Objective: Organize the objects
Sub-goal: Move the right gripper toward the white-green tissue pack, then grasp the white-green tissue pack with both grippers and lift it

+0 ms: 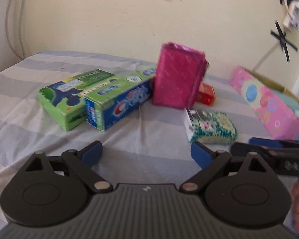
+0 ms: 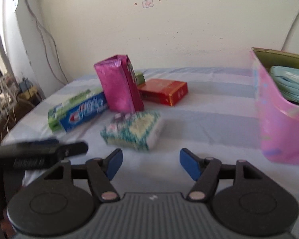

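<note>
Several boxes lie on a striped grey-blue sheet [image 1: 29, 103]. A green box [image 1: 59, 97] and a blue-green toothpaste box [image 1: 117, 97] sit on the left, and a magenta box [image 1: 177, 77] stands upright in the middle. Behind the magenta box is a red box [image 2: 165, 91]. A teal patterned packet [image 2: 133, 131] lies nearest, just beyond both grippers. My left gripper [image 1: 147, 155] is open with nothing between its blue pads. Open and empty too is my right gripper [image 2: 151, 164], just left of the pink container [image 2: 279, 131].
The pink patterned container [image 1: 269, 103] stands at the right and holds a light-blue folded item [image 2: 289, 87]. A cream wall runs behind the sheet, with cables hanging at the left. The other gripper shows as a dark blurred shape at the edge of each view.
</note>
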`<action>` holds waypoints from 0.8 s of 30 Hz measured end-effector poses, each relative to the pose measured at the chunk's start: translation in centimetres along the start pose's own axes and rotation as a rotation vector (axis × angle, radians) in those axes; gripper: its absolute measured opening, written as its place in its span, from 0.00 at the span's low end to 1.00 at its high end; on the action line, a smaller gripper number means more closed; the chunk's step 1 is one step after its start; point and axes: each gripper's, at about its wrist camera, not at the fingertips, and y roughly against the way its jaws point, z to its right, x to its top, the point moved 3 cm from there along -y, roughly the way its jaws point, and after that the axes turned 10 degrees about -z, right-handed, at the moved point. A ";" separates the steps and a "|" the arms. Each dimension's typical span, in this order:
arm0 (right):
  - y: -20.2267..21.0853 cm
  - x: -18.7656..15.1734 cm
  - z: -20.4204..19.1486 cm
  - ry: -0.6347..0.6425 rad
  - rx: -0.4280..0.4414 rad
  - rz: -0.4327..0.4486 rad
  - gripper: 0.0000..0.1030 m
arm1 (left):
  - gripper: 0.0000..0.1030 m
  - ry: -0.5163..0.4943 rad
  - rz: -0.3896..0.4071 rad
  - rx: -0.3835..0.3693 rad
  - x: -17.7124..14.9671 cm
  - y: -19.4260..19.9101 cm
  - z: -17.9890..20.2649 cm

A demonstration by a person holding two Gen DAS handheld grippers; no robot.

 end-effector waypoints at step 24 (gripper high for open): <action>-1.3 -0.7 -5.2 0.201 0.193 -0.017 0.78 | 0.94 0.306 0.077 -0.197 -0.2 1.0 -5.4</action>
